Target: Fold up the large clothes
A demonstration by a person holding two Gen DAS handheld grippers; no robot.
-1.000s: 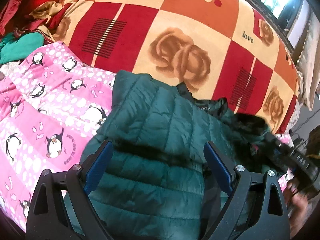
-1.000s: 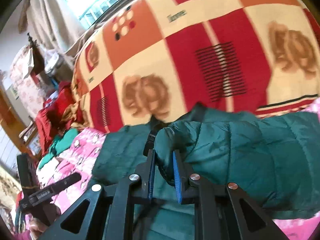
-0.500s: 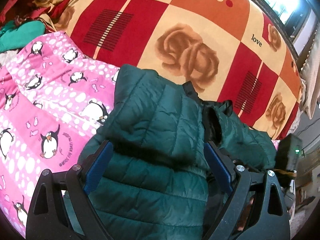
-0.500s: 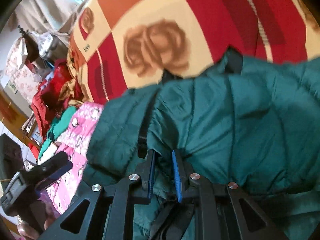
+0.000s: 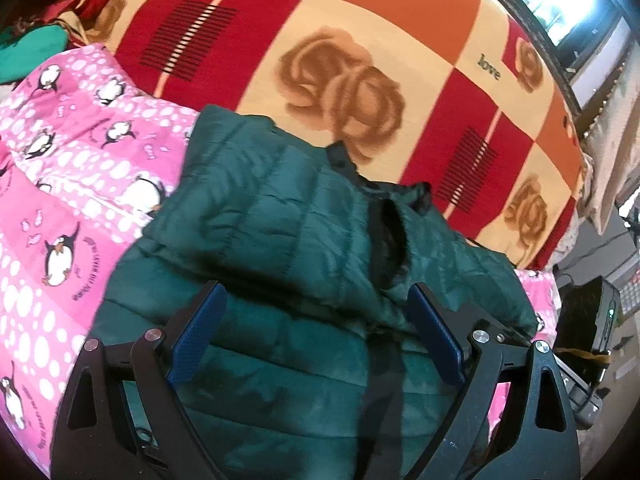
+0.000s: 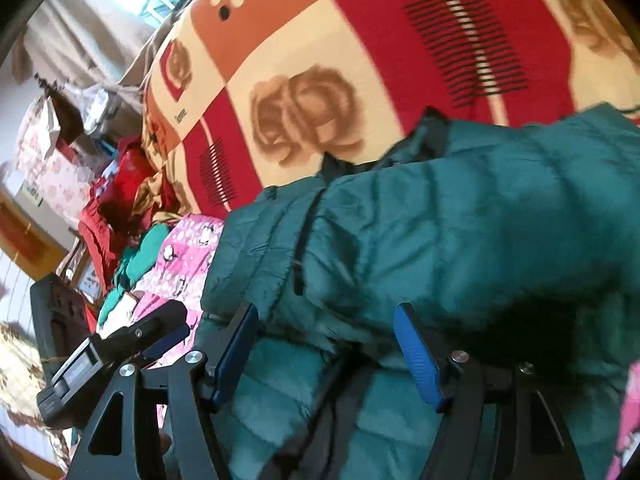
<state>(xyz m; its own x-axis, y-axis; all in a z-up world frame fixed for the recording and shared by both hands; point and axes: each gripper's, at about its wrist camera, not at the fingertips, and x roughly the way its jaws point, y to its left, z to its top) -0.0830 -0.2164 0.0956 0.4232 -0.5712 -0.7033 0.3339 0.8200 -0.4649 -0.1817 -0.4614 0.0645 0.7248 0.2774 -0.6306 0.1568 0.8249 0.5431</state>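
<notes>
Figure: a green quilted jacket [image 5: 280, 240] lying on a bed, partly on a pink penguin blanket [image 5: 60, 200] and partly against a red, orange and cream rose blanket [image 5: 360, 60] behind it; one side of the jacket is laid over the other, so that a thick doubled panel sits on top, with the dark collar [image 5: 388, 236] at the far edge. The left gripper [image 5: 316, 340] hangs over the near half of the jacket with its jaws spread wide and nothing between the blue pads [image 5: 196, 340]; judged from this pose, it waits above the cloth rather than working it. The right gripper [image 6: 326, 348] has just been opening its jaws; the pads [image 6: 416, 356] now stand apart on either side of the folded-over edge, which lies between them but is not pressed, so the cloth appears released to rest where the fold was brought. The left gripper is also seen in the right view [image 6: 116, 352], low at the jacket's far side. Likely next need: a cross fold to shorten the bundle; the puffy filling may spring the layer open unless it is pressed flat.
</notes>
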